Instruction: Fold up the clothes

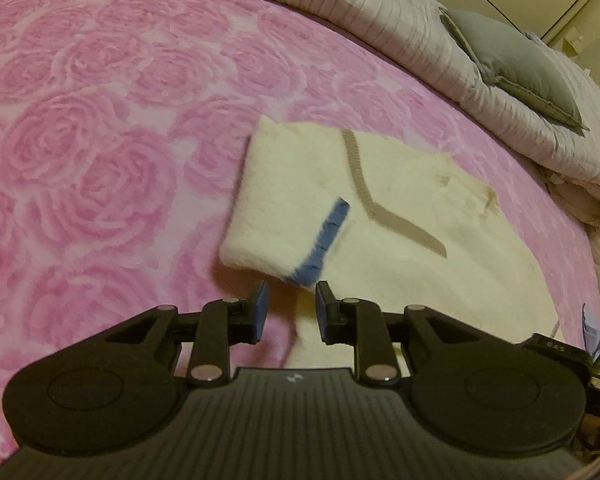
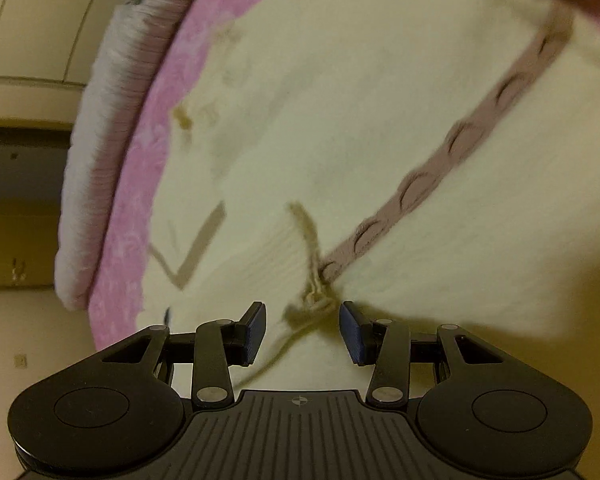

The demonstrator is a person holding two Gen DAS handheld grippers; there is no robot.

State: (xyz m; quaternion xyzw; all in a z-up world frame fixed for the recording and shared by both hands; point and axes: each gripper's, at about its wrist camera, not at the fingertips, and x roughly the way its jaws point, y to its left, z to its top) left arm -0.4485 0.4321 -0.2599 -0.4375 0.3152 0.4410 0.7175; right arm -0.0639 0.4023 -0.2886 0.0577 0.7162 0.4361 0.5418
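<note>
A cream fleece garment (image 1: 400, 240) lies spread on the pink rose-patterned bedspread (image 1: 100, 140). A sleeve with a blue cuff stripe (image 1: 324, 240) is folded over its left side, and a taupe trim band (image 1: 384, 208) crosses it. My left gripper (image 1: 290, 312) hovers just short of the blue cuff, jaws a little apart with nothing gripped. In the right wrist view the garment (image 2: 380, 100) fills the frame. My right gripper (image 2: 303, 332) is open over it, with a knotted cream drawstring (image 2: 316, 300) lying between the fingertips, not pinched.
A rumpled beige quilt (image 1: 380, 20) and a grey pillow (image 1: 516, 68) lie along the far side of the bed. In the right wrist view the quilt's edge (image 2: 96, 140) hangs at the left, with pale floor and furniture beyond the bed edge.
</note>
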